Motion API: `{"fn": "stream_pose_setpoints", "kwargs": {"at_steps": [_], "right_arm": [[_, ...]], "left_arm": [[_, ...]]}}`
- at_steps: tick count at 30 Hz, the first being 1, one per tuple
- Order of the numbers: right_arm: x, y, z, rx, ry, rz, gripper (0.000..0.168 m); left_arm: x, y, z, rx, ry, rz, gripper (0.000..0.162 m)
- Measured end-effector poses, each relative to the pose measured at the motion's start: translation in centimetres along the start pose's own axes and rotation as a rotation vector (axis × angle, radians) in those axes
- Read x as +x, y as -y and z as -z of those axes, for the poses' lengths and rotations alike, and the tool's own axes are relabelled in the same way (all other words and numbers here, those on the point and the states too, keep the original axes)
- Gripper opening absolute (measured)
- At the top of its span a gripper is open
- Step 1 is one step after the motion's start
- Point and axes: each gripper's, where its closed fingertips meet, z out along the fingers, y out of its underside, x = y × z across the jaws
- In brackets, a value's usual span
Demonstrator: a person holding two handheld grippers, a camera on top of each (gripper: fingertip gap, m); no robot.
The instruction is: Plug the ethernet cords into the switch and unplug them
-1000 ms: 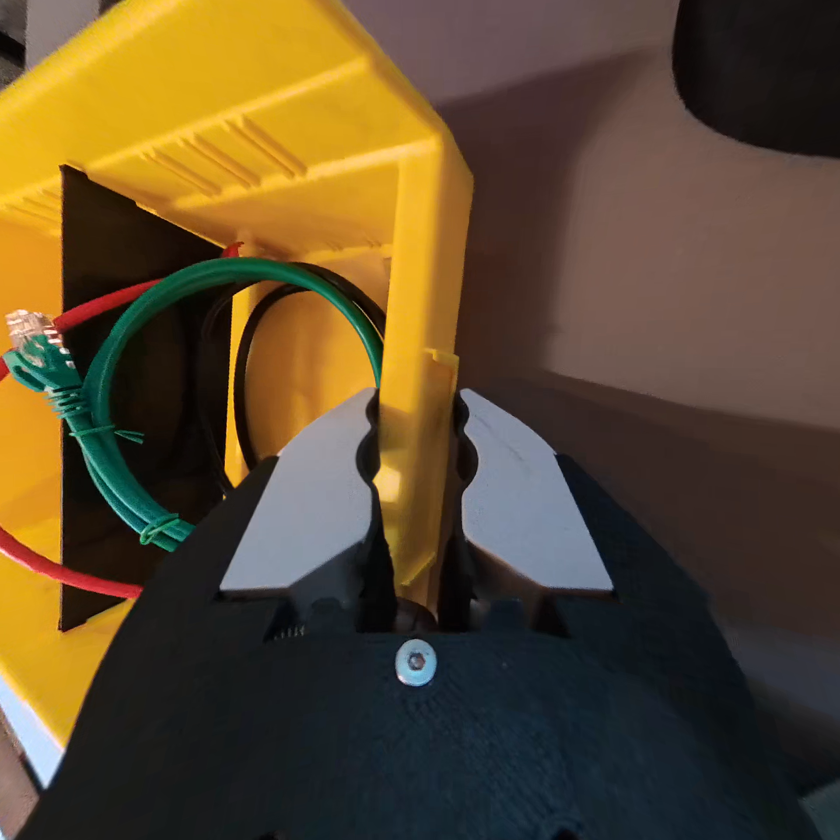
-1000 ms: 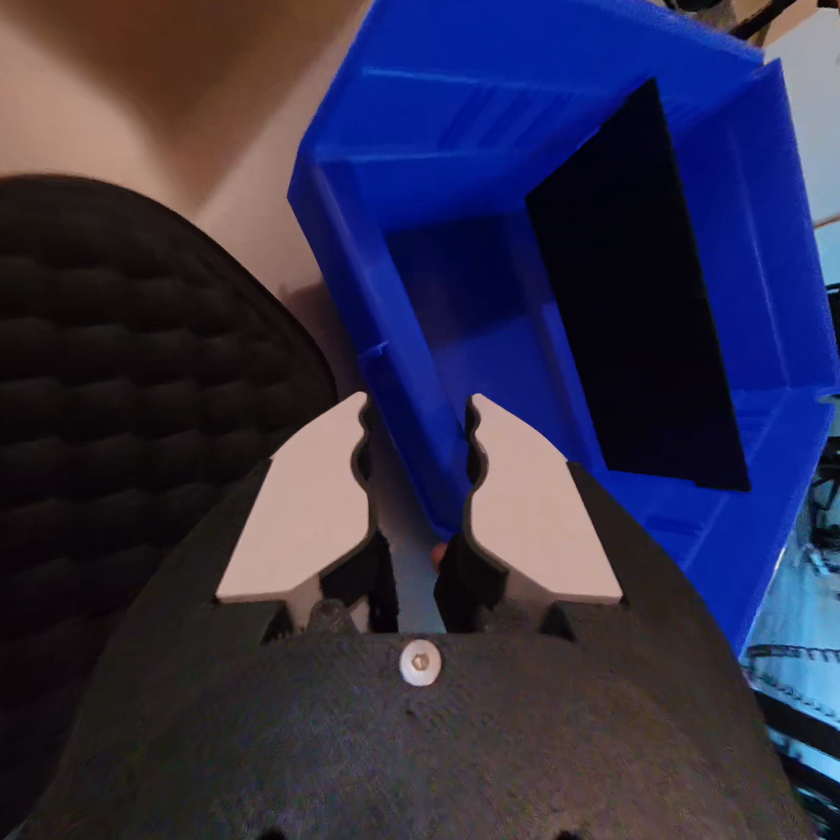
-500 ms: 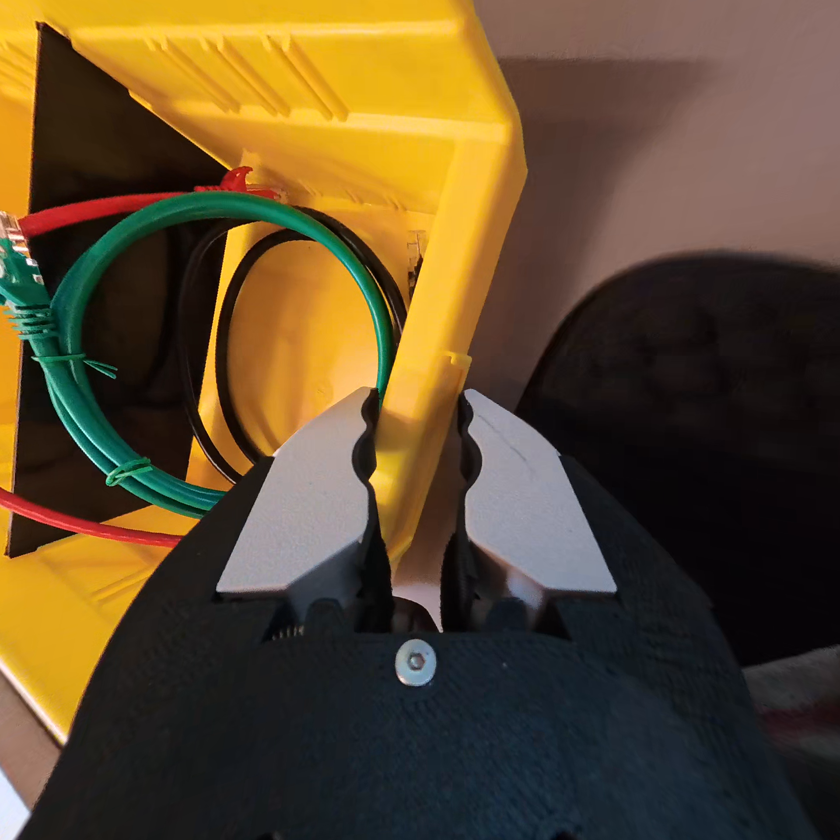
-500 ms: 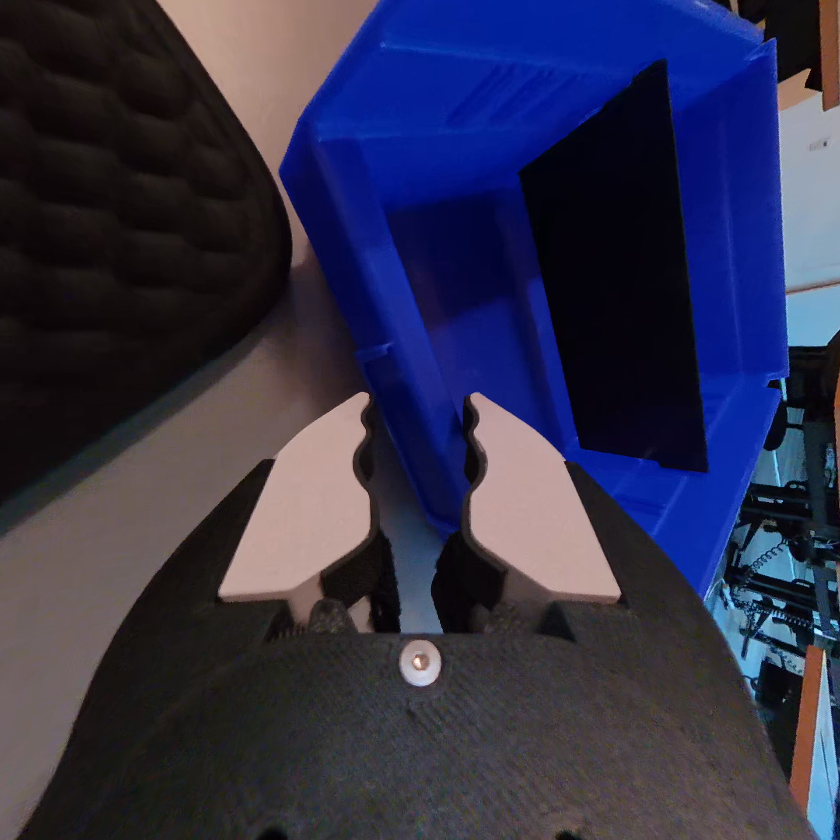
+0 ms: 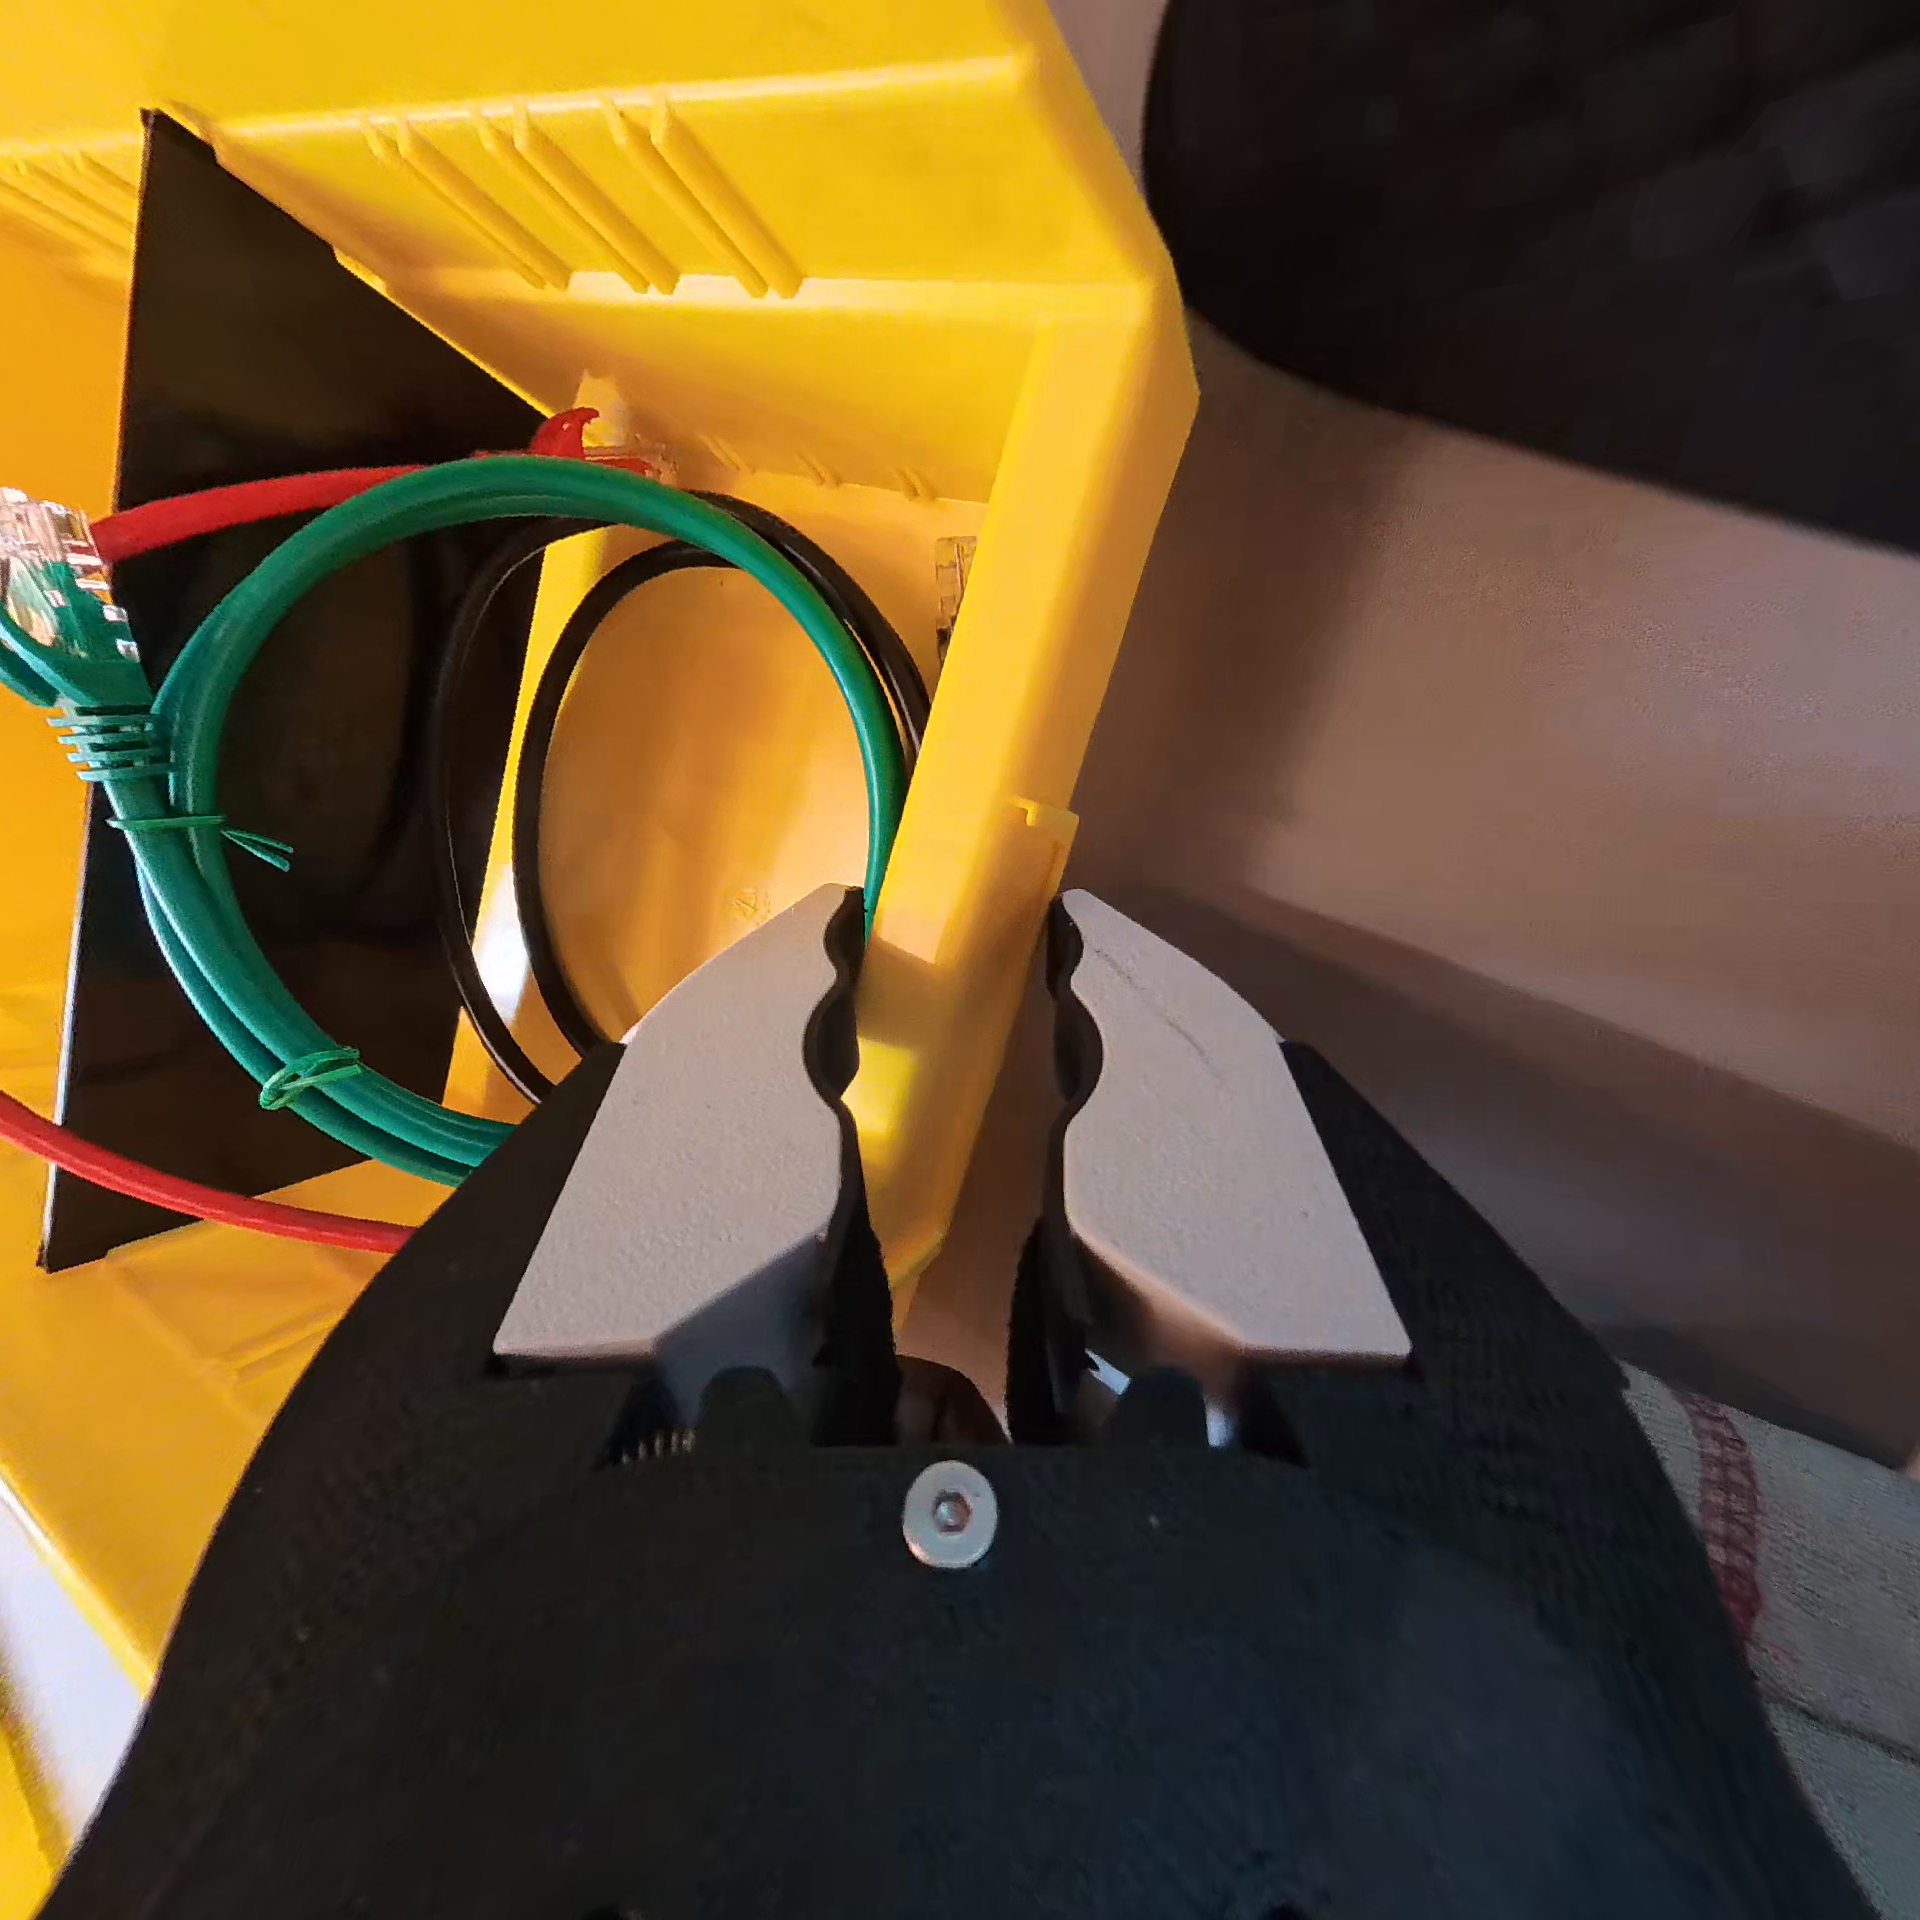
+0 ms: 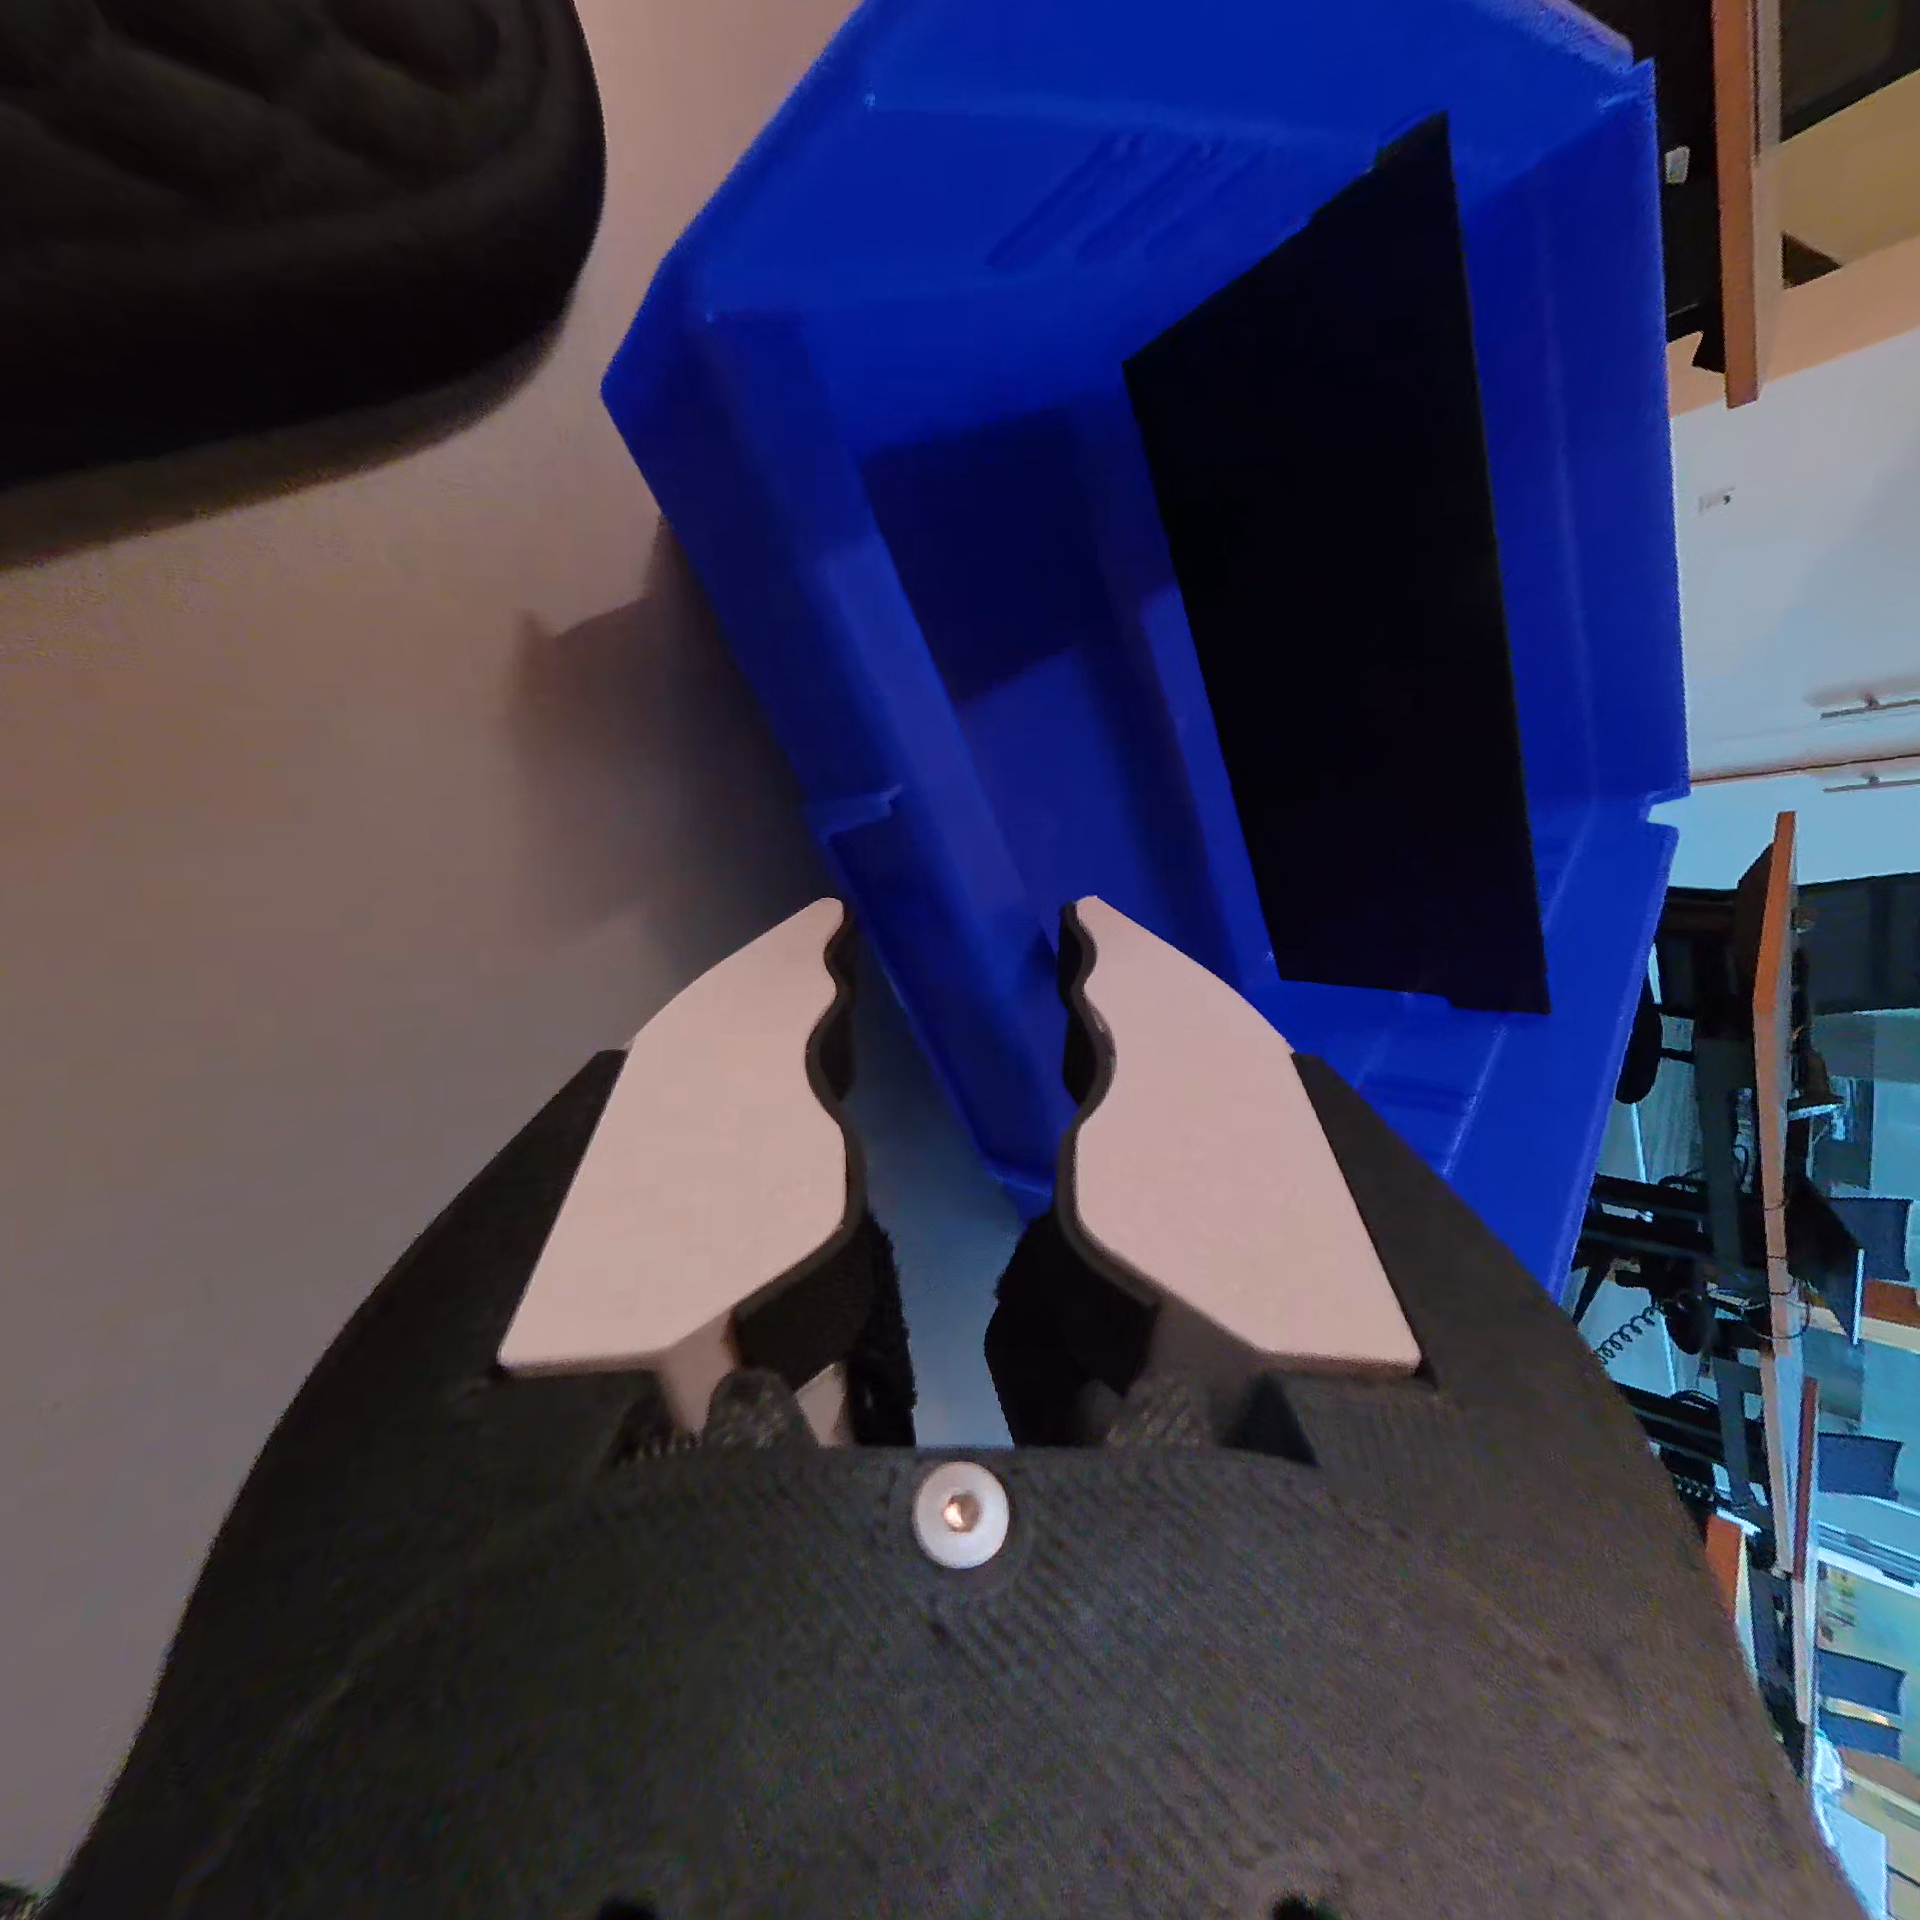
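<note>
My left gripper (image 5: 954, 914) is shut on the side wall of a yellow bin (image 5: 1039, 644) and holds it tilted off the ground. Inside lie a coiled green ethernet cord (image 5: 239, 935) with a clear plug at the left edge, a red cord (image 5: 208, 1205), a black cord (image 5: 488, 914) and a black divider panel (image 5: 260, 436). My right gripper (image 6: 954, 920) is shut on the side wall of a blue bin (image 6: 810, 644), also held tilted. That bin holds only a black divider panel (image 6: 1351, 582). No switch is in view.
A black padded chair shows in the left wrist view (image 5: 1558, 229) at top right and in the right wrist view (image 6: 260, 208) at top left. A pale wall (image 6: 260, 831) is behind both bins. Desks and office furniture (image 6: 1766, 1247) stand far right. My hands' fingertips stand some 65 cm from each other.
Both bins have swung with the grippers. The black chair has shifted to the upper right in the left view and to the upper left in the right view. Both grips are unchanged.
</note>
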Motion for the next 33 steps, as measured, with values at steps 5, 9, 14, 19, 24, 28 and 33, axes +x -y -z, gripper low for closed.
{"fn": "stream_pose_setpoints", "kwargs": {"at_steps": [5,9,14,19,24,28,33], "right_arm": [[0.2,-1.2,0.6,-0.015,-0.017,-0.010,0.038],[0.1,-1.4,0.8,0.000,-0.032,-0.028,0.039],[0.4,0.6,1.7,0.153,-0.033,-0.193,0.060],[3.1,3.7,5.6,0.368,-0.172,-0.358,0.096],[5.1,4.9,8.0,0.374,-0.296,-0.389,0.104],[4.4,5.9,7.5,0.314,-0.266,-0.360,0.104],[4.3,7.0,7.3,0.277,-0.279,-0.285,0.102]], "left_arm": [[0.9,-3.6,2.5,-0.004,-0.013,0.001,0.034],[1.6,-5.2,3.7,-0.034,-0.039,0.062,0.035],[2.7,-2.3,5.5,0.158,-0.176,0.361,0.070],[-4.1,4.6,11.4,0.561,0.014,0.626,0.089],[-10.6,8.7,12.3,0.530,0.033,0.778,0.106],[-16.1,6.5,7.1,0.226,-0.017,0.899,0.113],[-18.9,2.5,-1.5,-0.151,-0.178,1.044,0.116]]}}
